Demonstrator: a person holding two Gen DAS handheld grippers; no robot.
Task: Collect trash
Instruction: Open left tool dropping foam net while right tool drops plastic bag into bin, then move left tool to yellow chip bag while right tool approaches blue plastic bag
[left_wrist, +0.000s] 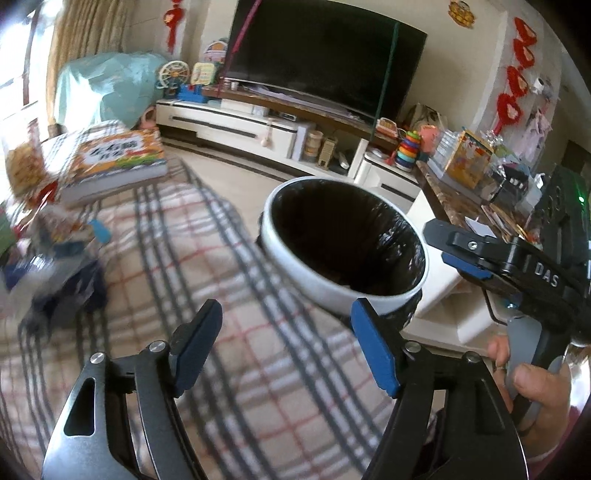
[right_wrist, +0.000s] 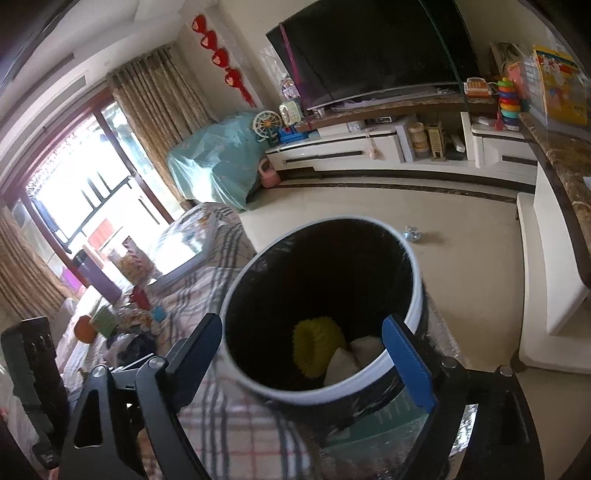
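Observation:
A white-rimmed trash bin (left_wrist: 373, 299) with a black liner stands on the floor beside a plaid-covered sofa (left_wrist: 221, 295). In the right wrist view the bin (right_wrist: 415, 302) holds a yellow spiky item (right_wrist: 314, 347) and white crumpled paper (right_wrist: 351, 358). My left gripper (left_wrist: 284, 343) is open and empty over the sofa edge, just left of the bin. My right gripper (right_wrist: 314, 354) is open and empty, its fingers straddling the bin's near rim; it also shows at the right of the left wrist view (left_wrist: 454, 251). A small crumpled wrapper (right_wrist: 412, 233) lies on the floor beyond the bin.
A pile of wrappers and small items (left_wrist: 55, 258) lies on the sofa at left, with a colourful book (left_wrist: 118, 158) behind it. A TV (left_wrist: 325, 55) on a white cabinet (left_wrist: 258, 133) stands across the floor. A cluttered coffee table (left_wrist: 480, 192) is to the right.

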